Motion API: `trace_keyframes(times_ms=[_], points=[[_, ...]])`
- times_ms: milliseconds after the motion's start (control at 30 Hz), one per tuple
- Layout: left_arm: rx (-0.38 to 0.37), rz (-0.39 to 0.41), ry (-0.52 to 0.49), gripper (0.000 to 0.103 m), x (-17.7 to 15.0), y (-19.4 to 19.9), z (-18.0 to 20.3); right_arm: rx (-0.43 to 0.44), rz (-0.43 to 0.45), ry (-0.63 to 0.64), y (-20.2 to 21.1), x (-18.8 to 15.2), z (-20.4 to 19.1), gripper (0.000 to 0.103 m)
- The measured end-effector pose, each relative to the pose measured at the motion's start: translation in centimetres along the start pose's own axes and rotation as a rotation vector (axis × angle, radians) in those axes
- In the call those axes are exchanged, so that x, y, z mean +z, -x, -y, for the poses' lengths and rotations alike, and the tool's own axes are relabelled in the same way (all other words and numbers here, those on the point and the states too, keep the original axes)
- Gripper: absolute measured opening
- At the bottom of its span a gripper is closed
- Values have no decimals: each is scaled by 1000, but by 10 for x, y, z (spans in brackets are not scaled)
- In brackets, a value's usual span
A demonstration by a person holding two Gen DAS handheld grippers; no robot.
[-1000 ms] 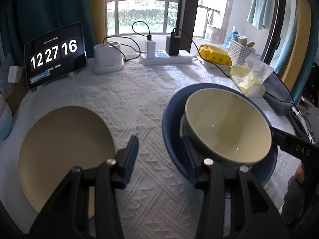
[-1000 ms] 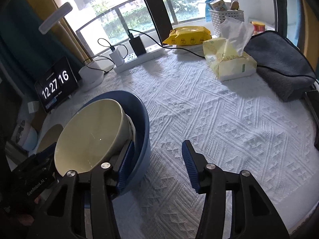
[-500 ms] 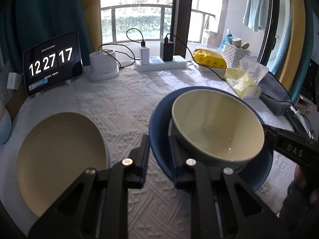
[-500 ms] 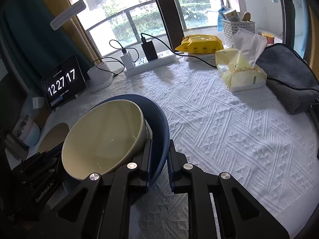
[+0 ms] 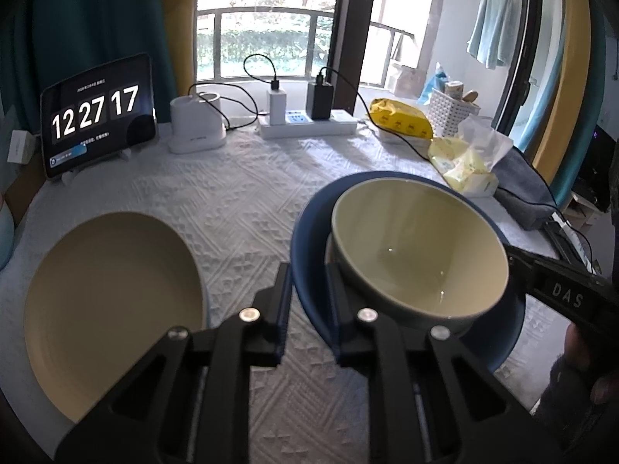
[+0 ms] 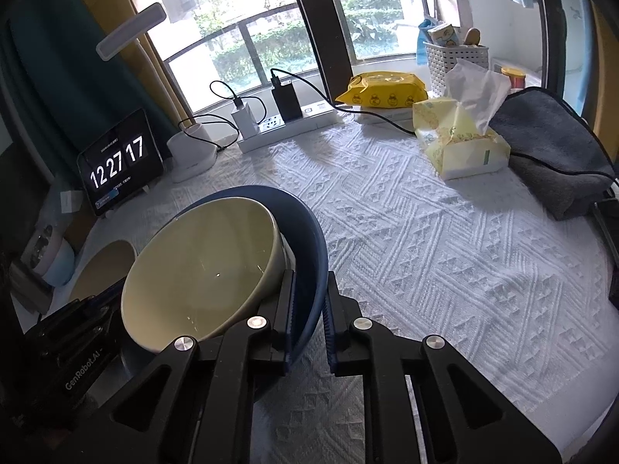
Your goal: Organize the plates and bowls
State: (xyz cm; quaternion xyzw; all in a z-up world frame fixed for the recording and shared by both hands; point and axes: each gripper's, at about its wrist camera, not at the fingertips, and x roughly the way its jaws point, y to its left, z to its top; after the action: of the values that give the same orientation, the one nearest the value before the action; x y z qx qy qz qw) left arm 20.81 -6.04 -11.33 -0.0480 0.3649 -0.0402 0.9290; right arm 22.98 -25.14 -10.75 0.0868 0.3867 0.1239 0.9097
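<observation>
Both grippers' fingers [image 5: 307, 301] [image 6: 309, 309] now pinching blue bowl [image 5: 309, 232] rim; cream plate [image 5: 112, 309] fully visible only left-view.

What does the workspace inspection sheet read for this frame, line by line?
Surface: white textured tablecloth.
Job's things: cream bowl nested in blue bowl, which looks lifted; tan plate flat at the left.
Clutter: tissue pack, yellow wipes pack, grey cloth, white basket.
Grippers: left claw shut on blue bowl's rim; right claw shut on the opposite rim.
Cables: chargers in power strip; black cable across the grey cloth.
Surroundings: clock tablet reading 12 27 17, white lamp base, window with railing.
</observation>
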Motion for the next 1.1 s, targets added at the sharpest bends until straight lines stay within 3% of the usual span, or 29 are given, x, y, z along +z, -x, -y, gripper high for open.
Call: trace_keyframes(times_ms=[533, 1100], points=[[-12, 63, 5, 16, 12, 30, -15, -9, 55, 30, 23, 12, -25, 15], [16, 143, 33, 16, 27, 69, -53, 19, 108, 81, 40, 27, -77, 15]])
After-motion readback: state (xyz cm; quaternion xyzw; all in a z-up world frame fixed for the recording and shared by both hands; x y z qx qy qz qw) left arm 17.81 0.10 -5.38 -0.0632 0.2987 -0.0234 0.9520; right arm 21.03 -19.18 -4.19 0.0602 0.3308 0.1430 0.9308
